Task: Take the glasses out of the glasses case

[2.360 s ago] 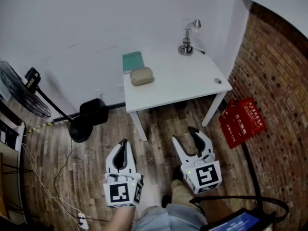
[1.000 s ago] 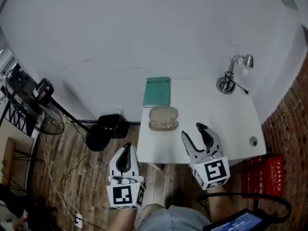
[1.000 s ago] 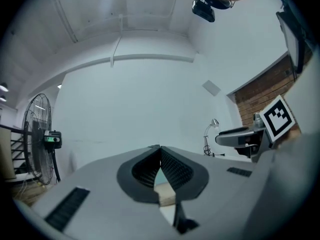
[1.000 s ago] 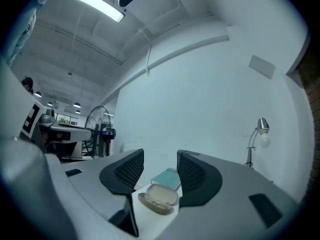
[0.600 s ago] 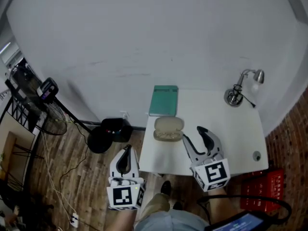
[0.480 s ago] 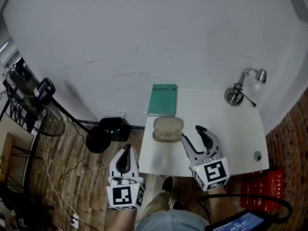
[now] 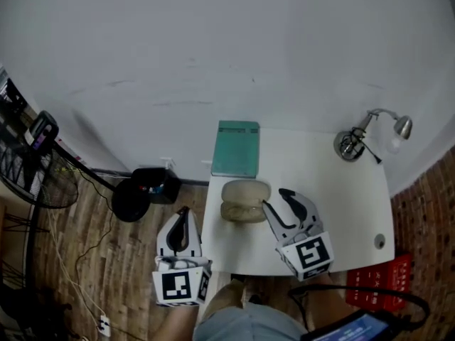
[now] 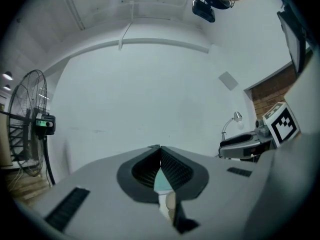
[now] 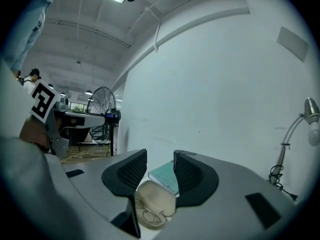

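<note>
My right claw (image 7: pixel 275 199) stands spread. Its jaws have just drawn in a little, with nothing between the pads. My left claw (image 7: pixel 182 216) is pressed together and empty. Just ahead of the right jaws and a shade below lies the open glasses case (image 9: pixel 156 200), with the glasses (image 9: pixel 149 214) in its near half. I judge its long axis runs crosswise to my reach. The right claw is far nearer; the left hangs off the table (image 7: pixel 334 206) edge. One case, one pair of glasses; beyond them, one green book (image 7: pixel 236 148) and one lamp (image 7: pixel 350 146).
</note>
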The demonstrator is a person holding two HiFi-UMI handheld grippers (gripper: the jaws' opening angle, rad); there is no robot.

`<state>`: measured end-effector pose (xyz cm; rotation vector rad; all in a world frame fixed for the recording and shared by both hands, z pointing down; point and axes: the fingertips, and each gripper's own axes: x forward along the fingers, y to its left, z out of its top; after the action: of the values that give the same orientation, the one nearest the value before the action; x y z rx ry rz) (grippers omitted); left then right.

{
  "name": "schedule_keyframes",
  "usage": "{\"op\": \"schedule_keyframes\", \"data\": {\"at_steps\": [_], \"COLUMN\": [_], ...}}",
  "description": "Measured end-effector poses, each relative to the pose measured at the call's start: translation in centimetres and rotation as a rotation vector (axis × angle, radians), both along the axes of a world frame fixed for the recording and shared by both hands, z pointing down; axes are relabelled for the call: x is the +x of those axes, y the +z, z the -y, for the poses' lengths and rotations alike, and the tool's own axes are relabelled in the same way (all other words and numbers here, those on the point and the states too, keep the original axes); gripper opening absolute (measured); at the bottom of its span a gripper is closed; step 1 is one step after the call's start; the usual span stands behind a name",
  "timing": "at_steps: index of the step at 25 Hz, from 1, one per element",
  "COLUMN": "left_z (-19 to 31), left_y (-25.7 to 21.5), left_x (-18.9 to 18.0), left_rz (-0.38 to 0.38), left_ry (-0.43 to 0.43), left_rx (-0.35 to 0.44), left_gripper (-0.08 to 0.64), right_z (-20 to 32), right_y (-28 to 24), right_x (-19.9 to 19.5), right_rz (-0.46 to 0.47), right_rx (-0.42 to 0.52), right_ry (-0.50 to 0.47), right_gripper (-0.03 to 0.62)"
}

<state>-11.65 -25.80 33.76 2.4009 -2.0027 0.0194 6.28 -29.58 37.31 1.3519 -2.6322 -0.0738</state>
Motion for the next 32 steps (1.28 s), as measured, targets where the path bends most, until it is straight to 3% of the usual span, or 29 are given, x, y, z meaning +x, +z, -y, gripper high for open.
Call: {"op": "schedule_keyframes", "data": {"at_steps": [10, 21, 32], "left_z": [5.8, 8.9, 10.2], "left_y": [3.0, 8.1, 10.4], "left_x": [-2.7, -3.6, -3.7], "left_rz": [-0.027, -0.032, -0.034], "left_ry": [-0.006, 0.0, 0.005], "left_rx": [-0.073, -0.175, -0.215], "left_gripper": [0.006, 0.006, 0.006], "right_z": [3.8, 3.9, 3.3], "right_y": [7.9, 16.3, 20.8], "right_x": [-2.6, -2.8, -2.8], "right_rz": [-0.081, -0.19, -0.265], "right_rx": [-0.214, -0.402, -0.499], "right_ry": [-0.062, -0.151, -0.192], "right_gripper": [0.175, 0.16, 0.141]}}
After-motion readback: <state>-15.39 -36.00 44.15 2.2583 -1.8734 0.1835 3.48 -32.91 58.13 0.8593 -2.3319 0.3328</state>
